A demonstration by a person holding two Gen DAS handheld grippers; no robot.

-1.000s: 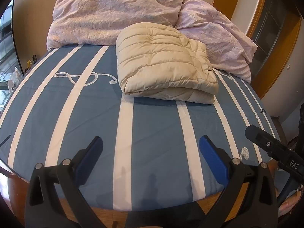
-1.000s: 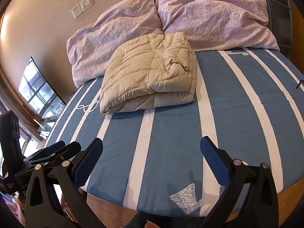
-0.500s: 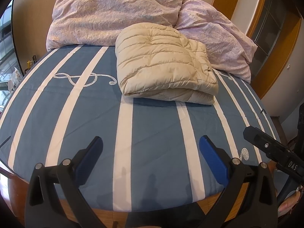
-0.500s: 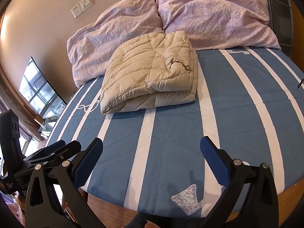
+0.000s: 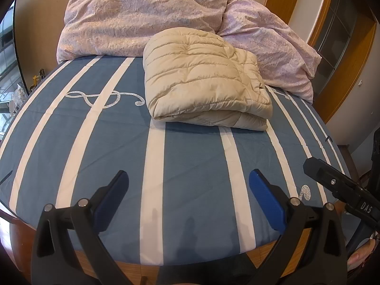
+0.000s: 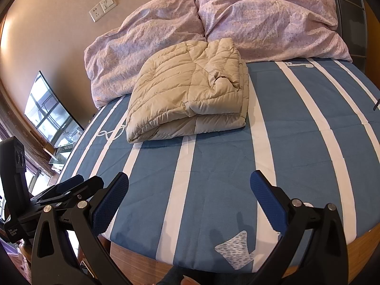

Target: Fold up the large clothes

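Observation:
A beige quilted puffer garment (image 5: 204, 80) lies folded into a thick rectangle on the blue bed with white stripes (image 5: 190, 161), close to the pillows. It also shows in the right wrist view (image 6: 190, 90). My left gripper (image 5: 188, 187) is open and empty, above the bed's near edge, well short of the garment. My right gripper (image 6: 188, 190) is open and empty too, at the near edge. The left gripper's body shows at the left of the right wrist view (image 6: 66, 190); part of the right gripper shows at the right of the left wrist view (image 5: 332, 180).
Two crumpled lilac pillows (image 5: 147, 14) (image 6: 268, 21) lie against the wall behind the garment. The bed's wooden frame (image 6: 142, 258) runs under the near edge. A wall socket (image 6: 103, 7) and a window (image 6: 47, 111) are at the left; wooden door frames (image 5: 344, 47) at the right.
Both grippers have drifted slightly back and down; the garment sits a touch higher in both views. Nothing was grasped or released.

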